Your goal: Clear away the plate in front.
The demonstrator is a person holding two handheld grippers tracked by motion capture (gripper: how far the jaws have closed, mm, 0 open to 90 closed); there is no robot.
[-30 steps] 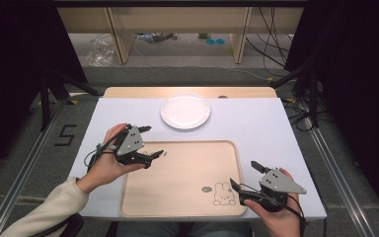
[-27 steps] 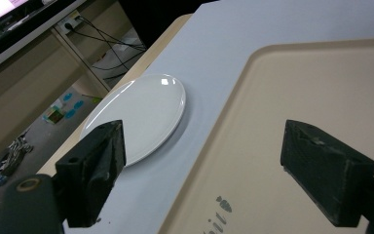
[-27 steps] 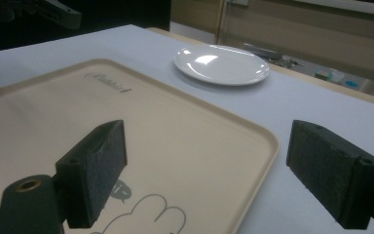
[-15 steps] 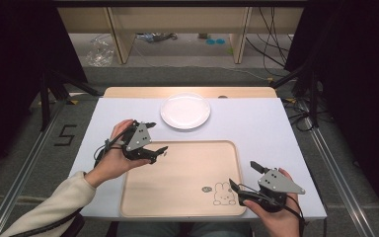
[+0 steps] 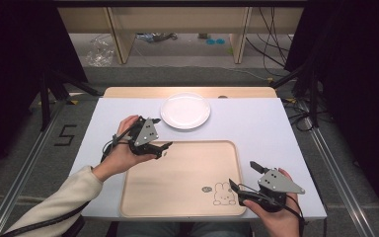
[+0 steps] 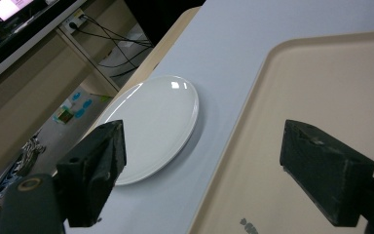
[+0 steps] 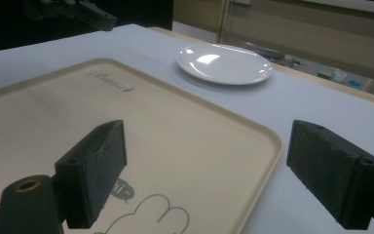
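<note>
Right now your left gripper (image 5: 162, 136) sits over the tray's (image 5: 187, 197) far left corner, just short of the plate (image 5: 185, 110). Its jaws stand wide apart with nothing between them. Through the left gripper view you look between those jaws: the plate (image 6: 151, 126) lies on the white table (image 6: 272, 24) behind one jaw, and the tray's rounded corner (image 6: 321, 87) lies behind the other. Plate and tray are close but not touching; a strip of bare table shows between them.

Your right gripper (image 5: 242, 177) is at the tray's near right corner, by the rabbit drawing (image 5: 222, 193). Its jaws are also spread, holding nothing. In the right gripper view the tray (image 7: 141, 131) runs away under the jaws, with part of the drawing (image 7: 160, 214) low between them and the plate (image 7: 224, 63) beyond the tray's far edge. Your left gripper (image 7: 85, 12) shows at the top left of that view, above the table.

The plate rests flat at the far middle of the table (image 5: 261, 123), bare on top. The tray lies flat too, nothing on it.
</note>
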